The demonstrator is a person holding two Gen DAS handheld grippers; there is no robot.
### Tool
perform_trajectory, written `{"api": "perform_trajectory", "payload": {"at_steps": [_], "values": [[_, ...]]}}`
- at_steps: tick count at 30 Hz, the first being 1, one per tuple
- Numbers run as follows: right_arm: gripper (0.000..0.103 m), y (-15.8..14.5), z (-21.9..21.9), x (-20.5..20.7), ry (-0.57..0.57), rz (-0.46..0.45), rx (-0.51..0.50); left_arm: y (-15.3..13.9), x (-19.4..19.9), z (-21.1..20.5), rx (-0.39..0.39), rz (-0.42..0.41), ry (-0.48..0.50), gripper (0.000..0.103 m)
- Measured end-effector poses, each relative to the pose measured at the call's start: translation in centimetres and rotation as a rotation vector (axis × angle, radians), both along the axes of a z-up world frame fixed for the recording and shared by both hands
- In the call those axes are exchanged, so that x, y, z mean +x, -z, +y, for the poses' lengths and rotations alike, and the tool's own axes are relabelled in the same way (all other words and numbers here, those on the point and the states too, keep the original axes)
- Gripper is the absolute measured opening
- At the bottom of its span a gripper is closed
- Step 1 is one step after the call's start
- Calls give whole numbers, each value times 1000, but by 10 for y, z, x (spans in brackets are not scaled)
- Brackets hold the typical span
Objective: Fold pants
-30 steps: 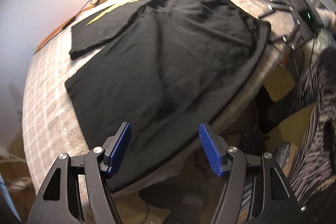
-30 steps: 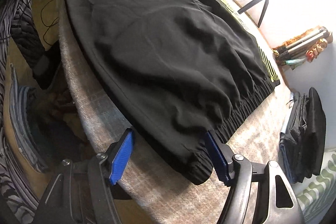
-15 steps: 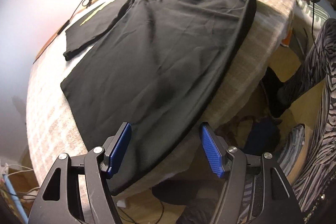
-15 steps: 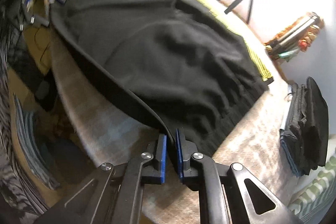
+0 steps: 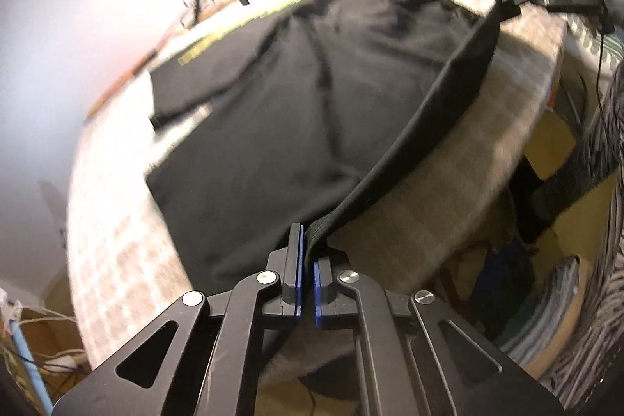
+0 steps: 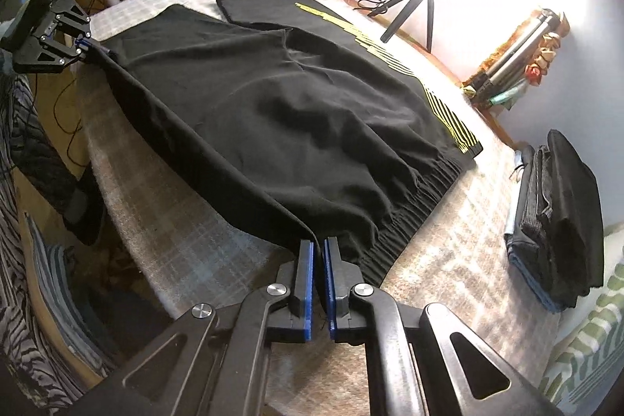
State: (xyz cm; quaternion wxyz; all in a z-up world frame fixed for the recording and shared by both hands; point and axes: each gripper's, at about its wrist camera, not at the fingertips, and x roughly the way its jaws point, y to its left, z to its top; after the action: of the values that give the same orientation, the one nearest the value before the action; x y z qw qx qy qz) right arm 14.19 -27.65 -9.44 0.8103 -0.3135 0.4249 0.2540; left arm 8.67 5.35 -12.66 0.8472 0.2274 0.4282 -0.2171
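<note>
Left wrist view: the pants (image 5: 296, 112), spread ahead on the worktop (image 5: 117, 221), are pinched at the near hem by the left gripper (image 5: 306, 279), just closed. Waistband cloth is apparently clamped by the right gripper (image 6: 318, 283), so that edge can be carried over.

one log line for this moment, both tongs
left tongs: shut on pants hem end | right tongs: shut on waistband corner | near edge lifted off table
</note>
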Motion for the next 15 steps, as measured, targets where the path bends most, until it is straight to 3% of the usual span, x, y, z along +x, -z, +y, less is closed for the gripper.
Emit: {"api": "perform_trajectory", "payload": {"at_steps": [8, 11, 15], "values": [[0, -20, -4, 0, 46, -81, 63, -47, 27, 8, -113, -171, -88, 1], [0, -29, -6, 5, 68, -110, 83, -56, 36, 6, -130, -194, -89, 1], [6, -32, -10, 9, 11, -20, 154, -56, 46, 4, -125, -196, -80, 1]]}}
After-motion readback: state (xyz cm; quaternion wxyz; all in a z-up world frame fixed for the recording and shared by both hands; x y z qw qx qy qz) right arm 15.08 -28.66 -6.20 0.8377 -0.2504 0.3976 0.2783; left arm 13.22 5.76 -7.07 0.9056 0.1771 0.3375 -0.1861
